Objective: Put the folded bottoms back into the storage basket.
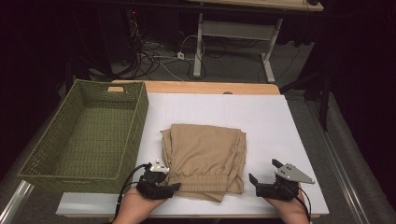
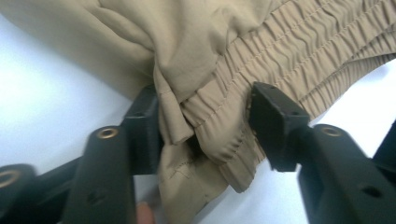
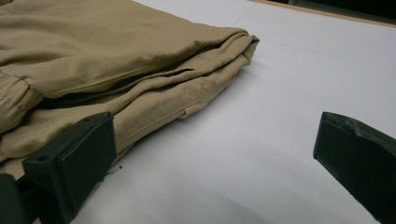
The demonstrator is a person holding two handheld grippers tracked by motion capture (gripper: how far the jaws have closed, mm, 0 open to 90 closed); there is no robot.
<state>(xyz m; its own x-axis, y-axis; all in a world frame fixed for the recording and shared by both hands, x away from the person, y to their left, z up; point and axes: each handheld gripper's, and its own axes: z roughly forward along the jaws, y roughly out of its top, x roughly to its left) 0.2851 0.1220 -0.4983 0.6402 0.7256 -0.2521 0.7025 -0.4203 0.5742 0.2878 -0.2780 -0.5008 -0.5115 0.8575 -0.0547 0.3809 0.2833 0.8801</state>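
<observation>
Careful: your left gripper (image 2: 205,126) has its fingers (image 2: 275,126) astride the waistband corner of the folded tan trousers (image 1: 204,161), not visibly pinching it. Only a few layers sit between them, so lifting may unfold the stack. Your right gripper (image 1: 264,173), at four o'clock from the trousers on the white surface (image 1: 261,116), gapes empty; the basket (image 1: 88,135) waits at nine o'clock.

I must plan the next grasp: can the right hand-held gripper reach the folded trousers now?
Probably yes: the right hand-held gripper is open beside the folded trousers, with bare white sheet between them.
</observation>
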